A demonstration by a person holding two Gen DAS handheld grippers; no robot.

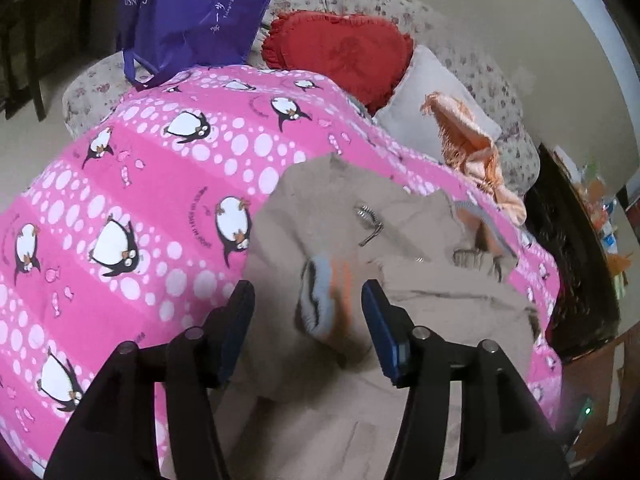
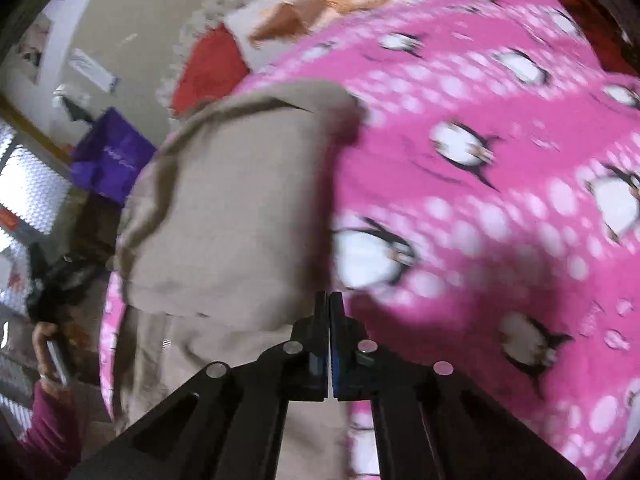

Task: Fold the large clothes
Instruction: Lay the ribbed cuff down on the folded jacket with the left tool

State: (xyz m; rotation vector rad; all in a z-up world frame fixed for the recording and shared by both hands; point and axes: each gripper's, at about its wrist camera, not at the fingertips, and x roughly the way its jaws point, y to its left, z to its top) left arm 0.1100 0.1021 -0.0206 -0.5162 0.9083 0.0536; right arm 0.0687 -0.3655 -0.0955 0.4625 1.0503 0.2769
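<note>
The left gripper (image 1: 308, 304) is pointing steeply down over the garment (image 1: 360, 240), its blue-padded fingers (image 1: 382, 320) standing apart with a grey-and-orange patch (image 1: 324, 300) of the cloth lying in the gap; the pads are not pressing on it. The garment, a beige piece with a metal clasp (image 1: 370, 220) on it, is lying rumpled on the pink blanket (image 1: 140, 200) (the one printed with penguins and white dots), which is covering a floral sofa (image 1: 360, 0).

The right gripper (image 2: 329, 300) is also angling downward, its fingers (image 2: 320, 332) pressed together at the garment's (image 2: 224, 220) edge where beige meets blanket (image 2: 500, 180). Whether any cloth is caught between the pads cannot be told, since this view is blurred. Here the garment is showing a broad folded flap lying on the left part of the blanket.

Behind the blanket a red heart cushion (image 1: 344, 52), a white pillow (image 1: 424, 96) and an orange fringed cloth (image 1: 472, 140) are resting on the sofa, with a purple bag (image 1: 192, 12) standing at its far end. At the lower left of the right view a hand (image 2: 50, 356) in a magenta sleeve (image 2: 44, 432) is holding a phone (image 2: 59, 360).
</note>
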